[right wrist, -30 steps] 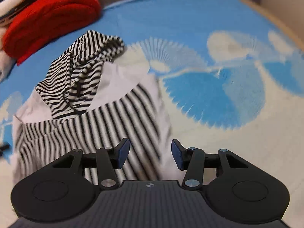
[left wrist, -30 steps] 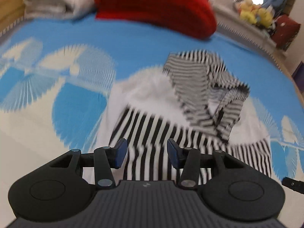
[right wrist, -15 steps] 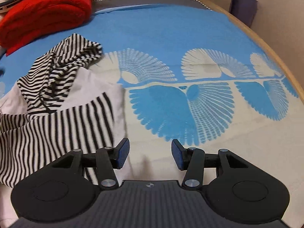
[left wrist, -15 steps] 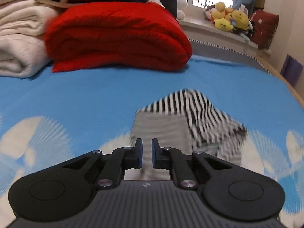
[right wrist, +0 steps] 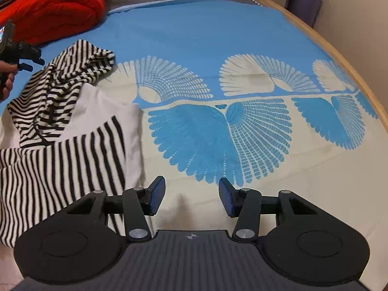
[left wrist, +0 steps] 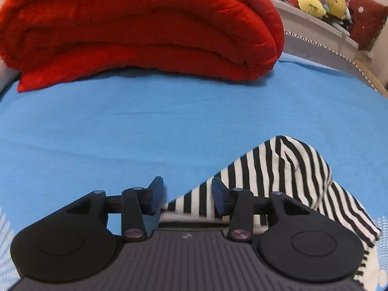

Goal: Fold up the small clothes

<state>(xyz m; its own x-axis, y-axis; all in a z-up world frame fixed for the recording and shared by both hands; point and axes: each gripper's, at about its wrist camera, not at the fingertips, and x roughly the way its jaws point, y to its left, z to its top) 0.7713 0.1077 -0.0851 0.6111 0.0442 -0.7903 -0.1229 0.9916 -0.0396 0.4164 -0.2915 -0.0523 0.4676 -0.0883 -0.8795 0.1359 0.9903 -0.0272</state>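
Note:
A small black-and-white striped garment with a white panel (right wrist: 72,131) lies rumpled on the blue patterned bedspread (right wrist: 218,36). In the left wrist view its striped hood part (left wrist: 286,169) is bunched up just ahead and to the right. My left gripper (left wrist: 188,195) is open, low over the garment's near edge, with striped cloth showing between the fingers but not pinched. It also shows at the left edge of the right wrist view (right wrist: 21,55). My right gripper (right wrist: 191,198) is open and empty over the bedspread, just right of the garment's edge.
A folded red blanket (left wrist: 135,24) lies at the head of the bed, close ahead of the left gripper. Stuffed toys (left wrist: 315,0) sit on a ledge at the back right. The bed's wooden rim (right wrist: 339,55) curves along the right side.
My left gripper was open, shut half a second ago, and is open again, now further forward near the red blanket. My right gripper stayed open and shifted right, off the garment.

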